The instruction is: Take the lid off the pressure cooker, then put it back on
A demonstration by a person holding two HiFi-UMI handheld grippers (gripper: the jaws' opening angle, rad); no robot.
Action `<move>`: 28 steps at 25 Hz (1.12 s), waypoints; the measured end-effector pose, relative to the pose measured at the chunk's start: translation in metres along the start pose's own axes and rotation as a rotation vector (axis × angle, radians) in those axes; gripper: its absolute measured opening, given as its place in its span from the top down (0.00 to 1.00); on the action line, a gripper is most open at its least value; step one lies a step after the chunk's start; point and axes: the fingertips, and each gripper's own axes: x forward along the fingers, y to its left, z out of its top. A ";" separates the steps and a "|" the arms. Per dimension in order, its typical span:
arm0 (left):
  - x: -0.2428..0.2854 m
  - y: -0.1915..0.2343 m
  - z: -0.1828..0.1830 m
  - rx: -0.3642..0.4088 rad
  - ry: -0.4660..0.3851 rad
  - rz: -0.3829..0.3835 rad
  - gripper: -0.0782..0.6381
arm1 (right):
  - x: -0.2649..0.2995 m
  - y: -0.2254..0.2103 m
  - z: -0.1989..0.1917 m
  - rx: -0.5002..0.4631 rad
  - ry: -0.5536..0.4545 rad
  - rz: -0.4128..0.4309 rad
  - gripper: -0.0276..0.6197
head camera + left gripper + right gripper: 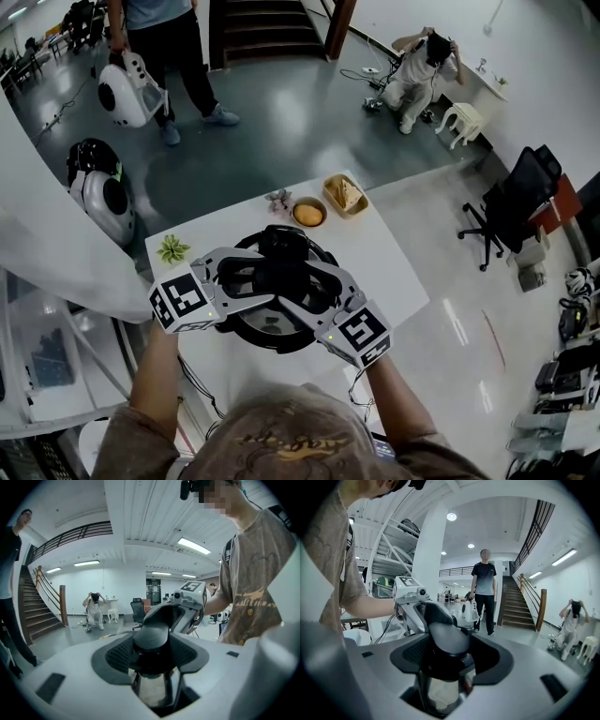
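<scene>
The dark round pressure cooker (274,330) stands in the middle of the white table (394,274). Its black lid handle (282,247) lies under both grippers. My left gripper (265,281) reaches in from the left and my right gripper (302,287) from the right, and they meet over the lid. In the left gripper view the black handle (153,638) fills the gap between the left gripper's (154,670) padded jaws. The right gripper (446,667) clasps the handle (446,641) the same way from the opposite side. Shiny metal shows beneath the handle. Whether the lid rests on the pot is hidden.
At the table's far edge are a small green plant (172,249), a bowl with an orange item (308,214), a basket of bread (345,194) and a small figure (278,200). People stand and crouch on the floor beyond. An office chair (511,208) stands to the right.
</scene>
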 end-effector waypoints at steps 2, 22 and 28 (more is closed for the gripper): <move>-0.003 -0.001 0.007 0.000 -0.011 0.008 0.55 | -0.003 0.000 0.007 -0.010 0.000 0.004 0.53; -0.011 -0.004 0.018 0.026 -0.016 0.067 0.54 | -0.006 0.004 0.019 -0.048 -0.022 0.027 0.53; 0.068 -0.006 0.063 0.018 0.008 0.093 0.54 | -0.071 -0.058 0.012 -0.049 -0.029 0.055 0.53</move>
